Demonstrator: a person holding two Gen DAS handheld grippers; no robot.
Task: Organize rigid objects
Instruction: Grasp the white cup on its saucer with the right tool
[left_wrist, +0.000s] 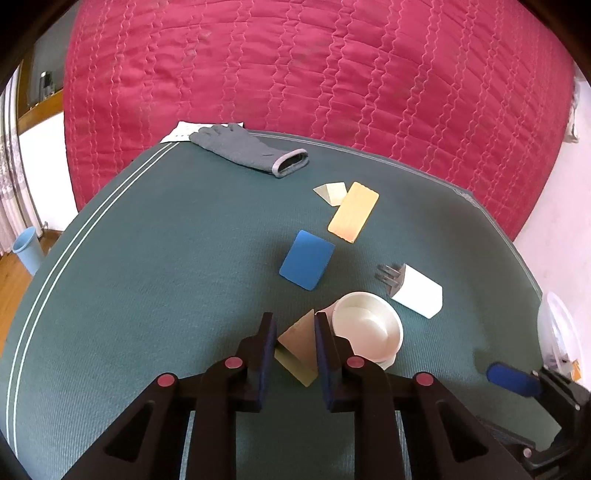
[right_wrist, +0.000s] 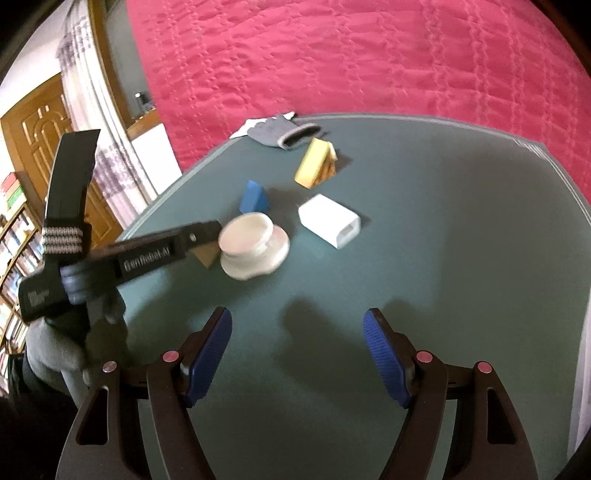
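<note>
Left gripper (left_wrist: 295, 345) reaches low, apparently pinching the brown wedge (left_wrist: 297, 338); right gripper (right_wrist: 297, 354) hovers agape, empty.

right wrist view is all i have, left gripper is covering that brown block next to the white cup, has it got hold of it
observer: Yes. The left gripper is shut on the brown triangular block, with one pad against each side.
operator: ok and the white box behind the cup, i only see a socket end, is it a charger
observer: It looks like one. The white charger has grey plug prongs on its other end, pointing towards the blue block.
</note>
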